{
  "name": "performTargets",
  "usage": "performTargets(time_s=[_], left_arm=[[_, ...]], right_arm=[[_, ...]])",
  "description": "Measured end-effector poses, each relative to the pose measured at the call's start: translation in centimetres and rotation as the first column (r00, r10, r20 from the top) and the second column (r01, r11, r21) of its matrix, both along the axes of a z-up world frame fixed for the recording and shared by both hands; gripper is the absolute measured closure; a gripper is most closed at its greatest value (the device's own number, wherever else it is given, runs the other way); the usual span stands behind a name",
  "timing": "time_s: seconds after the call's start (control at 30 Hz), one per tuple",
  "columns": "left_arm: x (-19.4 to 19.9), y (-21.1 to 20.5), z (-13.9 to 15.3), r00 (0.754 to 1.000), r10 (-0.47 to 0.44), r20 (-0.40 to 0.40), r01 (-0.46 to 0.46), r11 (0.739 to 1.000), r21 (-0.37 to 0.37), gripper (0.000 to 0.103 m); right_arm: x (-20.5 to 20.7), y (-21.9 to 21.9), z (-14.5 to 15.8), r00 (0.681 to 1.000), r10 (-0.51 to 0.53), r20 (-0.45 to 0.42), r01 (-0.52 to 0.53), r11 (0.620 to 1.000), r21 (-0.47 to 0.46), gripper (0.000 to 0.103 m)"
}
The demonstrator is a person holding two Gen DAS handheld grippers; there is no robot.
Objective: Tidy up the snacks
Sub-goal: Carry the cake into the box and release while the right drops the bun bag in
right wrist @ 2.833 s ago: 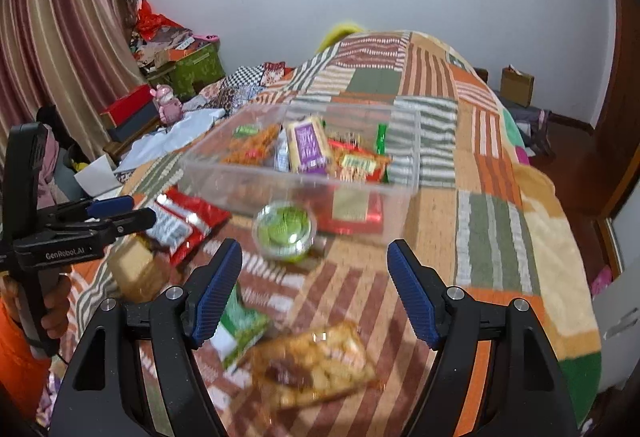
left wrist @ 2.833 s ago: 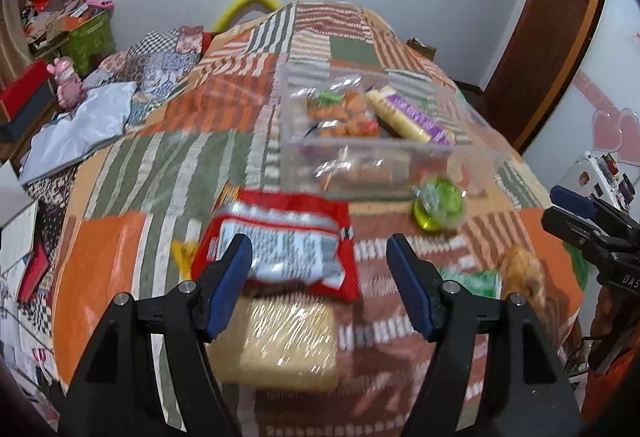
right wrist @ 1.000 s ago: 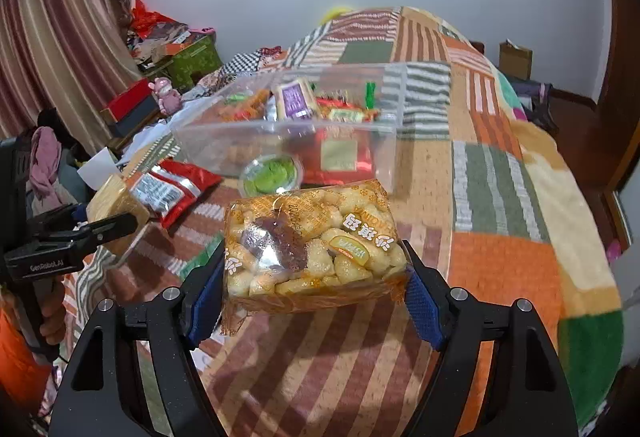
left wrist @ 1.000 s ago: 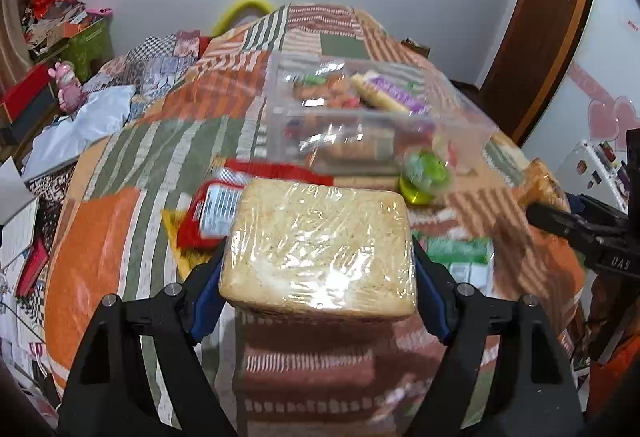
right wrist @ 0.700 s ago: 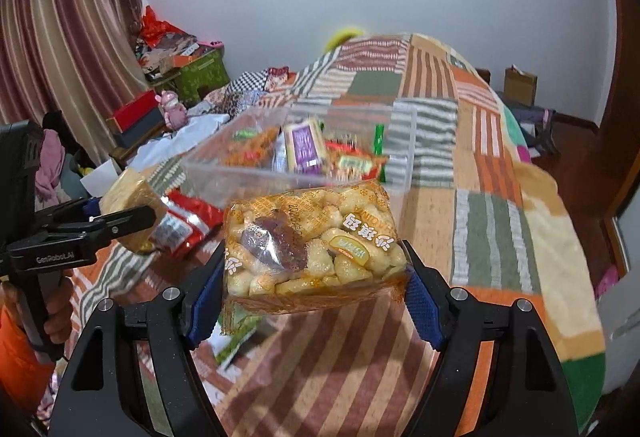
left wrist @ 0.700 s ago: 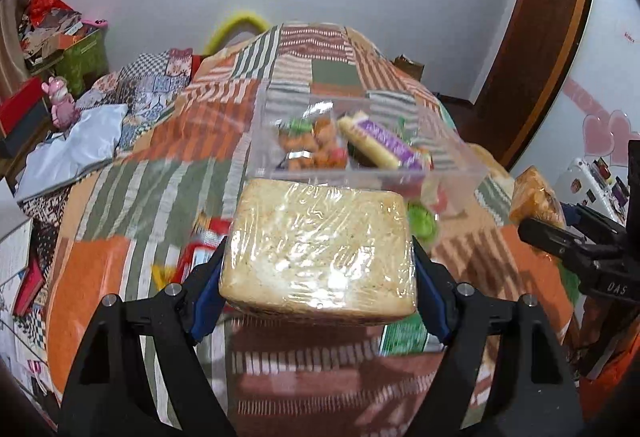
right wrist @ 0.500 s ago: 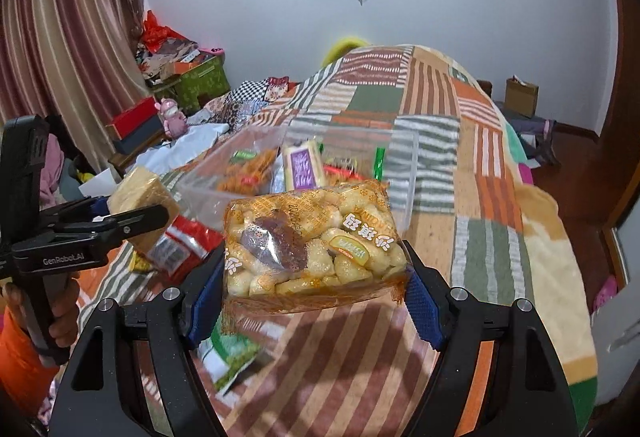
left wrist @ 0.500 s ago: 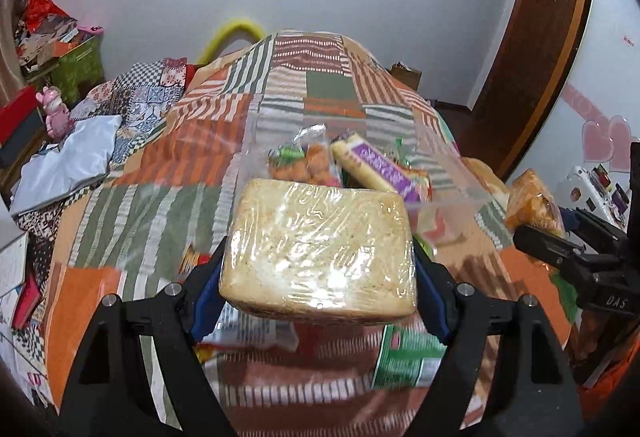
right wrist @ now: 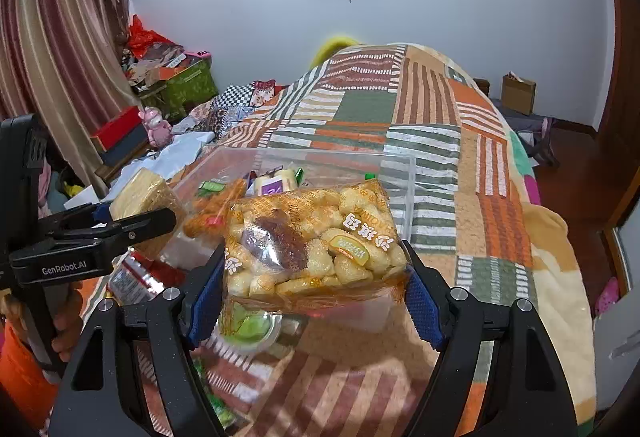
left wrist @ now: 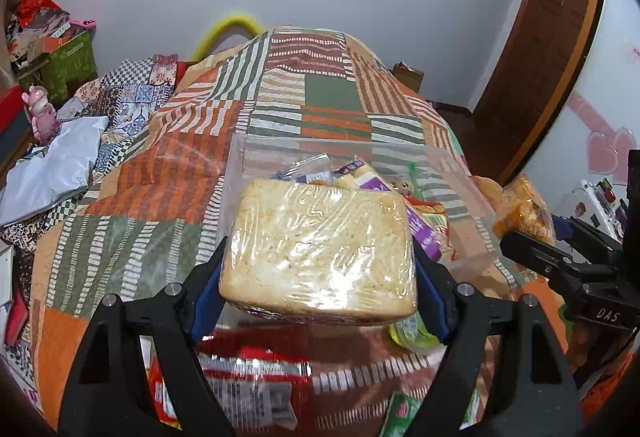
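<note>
My left gripper (left wrist: 318, 281) is shut on a plastic-wrapped pale yellow cake block (left wrist: 320, 245), held in the air just in front of a clear plastic bin (left wrist: 280, 153) on the bed. My right gripper (right wrist: 316, 285) is shut on a clear bag of yellow puffed snacks (right wrist: 312, 241), held above the bin's near wall (right wrist: 396, 165). The bin holds several snack packets, among them a purple-labelled one (right wrist: 272, 187). The left gripper with the cake block (right wrist: 140, 197) shows at the left of the right wrist view. The snack bag (left wrist: 520, 209) shows at the right of the left wrist view.
On the patchwork quilt (left wrist: 168, 165) below lie a red snack packet (left wrist: 240, 385), a green jelly cup (right wrist: 248, 329) and a green packet (left wrist: 404, 413). Piled boxes and a pink toy (right wrist: 154, 125) stand left of the bed. A wooden door (left wrist: 540, 49) is on the right.
Both grippers took hold of their snacks from the quilt, lifted them and carried them forward toward the bin, which now lies closer under both.
</note>
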State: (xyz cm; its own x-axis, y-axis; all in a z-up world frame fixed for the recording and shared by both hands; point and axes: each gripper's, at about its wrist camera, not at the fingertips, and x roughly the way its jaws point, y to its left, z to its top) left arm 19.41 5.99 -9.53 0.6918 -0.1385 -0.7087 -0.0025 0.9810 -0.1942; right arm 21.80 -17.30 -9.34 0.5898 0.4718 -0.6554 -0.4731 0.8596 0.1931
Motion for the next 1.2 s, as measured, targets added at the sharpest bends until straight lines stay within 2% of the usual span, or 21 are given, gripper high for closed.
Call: performTargets(time_s=[0.4, 0.57, 0.93, 1.2], left_arm=[[3.3, -0.4, -1.6, 1.000, -0.016, -0.019, 0.016, 1.000, 0.011, 0.023], [4.2, -0.3, -2.9, 0.999, -0.008, -0.044, 0.008, 1.000, 0.011, 0.023], [3.9, -0.8, -3.1, 0.999, -0.009, -0.043, 0.011, 0.998, 0.057, 0.022], [2.9, -0.3, -2.4, 0.999, -0.013, -0.050, 0.014, 1.000, 0.011, 0.020]], right_arm=[[2.5, 1.4, -2.2, 0.999, -0.007, -0.045, 0.006, 1.000, -0.022, 0.028], [2.8, 1.9, -2.5, 0.999, -0.004, -0.033, 0.002, 0.999, -0.040, 0.028], [2.8, 2.6, -2.5, 1.000, -0.008, -0.023, 0.006, 0.997, -0.080, 0.024], [1.8, 1.9, -1.3, 1.000, -0.001, -0.003, 0.001, 0.998, -0.055, 0.019]])
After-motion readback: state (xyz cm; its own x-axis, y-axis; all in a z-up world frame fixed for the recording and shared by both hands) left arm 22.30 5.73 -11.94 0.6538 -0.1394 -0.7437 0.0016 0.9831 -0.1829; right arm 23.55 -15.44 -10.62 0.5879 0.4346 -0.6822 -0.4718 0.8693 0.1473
